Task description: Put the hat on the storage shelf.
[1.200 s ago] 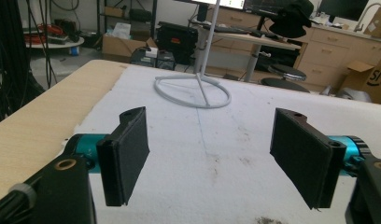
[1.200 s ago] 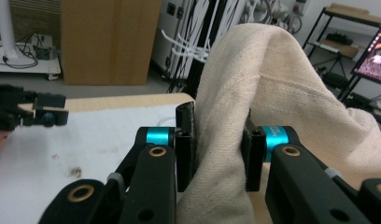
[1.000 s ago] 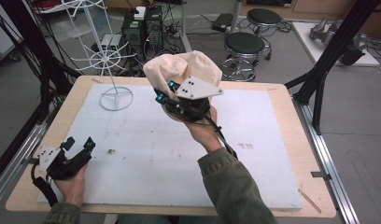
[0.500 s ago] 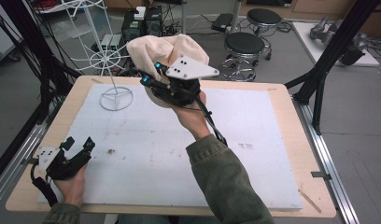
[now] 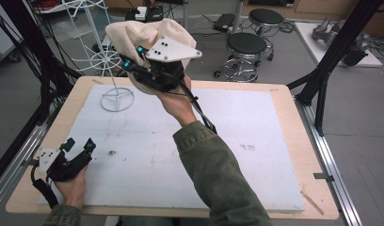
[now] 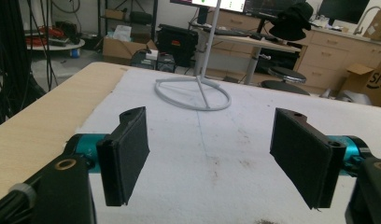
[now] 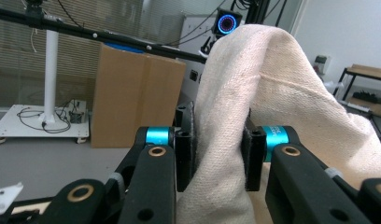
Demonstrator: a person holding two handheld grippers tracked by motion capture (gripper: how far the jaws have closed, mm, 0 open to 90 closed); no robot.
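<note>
The cloth hat [image 5: 133,35] is cream, made of a coarse woven fabric with a raised seam running over its crown; it hangs soft and rumpled rather than keeping a firm shape. It is held in the air above the far left part of the desk [image 5: 284,141], near the white wire stand [image 5: 116,92], whose thin rod rises from a round ring base resting on the desk's white, slightly stained felt-like cover. The desk's rim is pale wood.

The right gripper [image 7: 220,147] is raised on an outstretched forearm in an olive sleeve [image 5: 218,174], the wrist bent so the grey three-cornered plate faces upward. Its black padded fingers [image 7: 185,144] pinch a fold of the hat between them, the fabric bulging out above and below the pads.

The left gripper [image 6: 216,158] lies low at the near left corner of the desk, gripped from below by the hand [image 5: 72,186], pointing toward the stand. Its flat black fingers [image 6: 128,154] stand spread wide apart with only bare desk cover between them.
</note>
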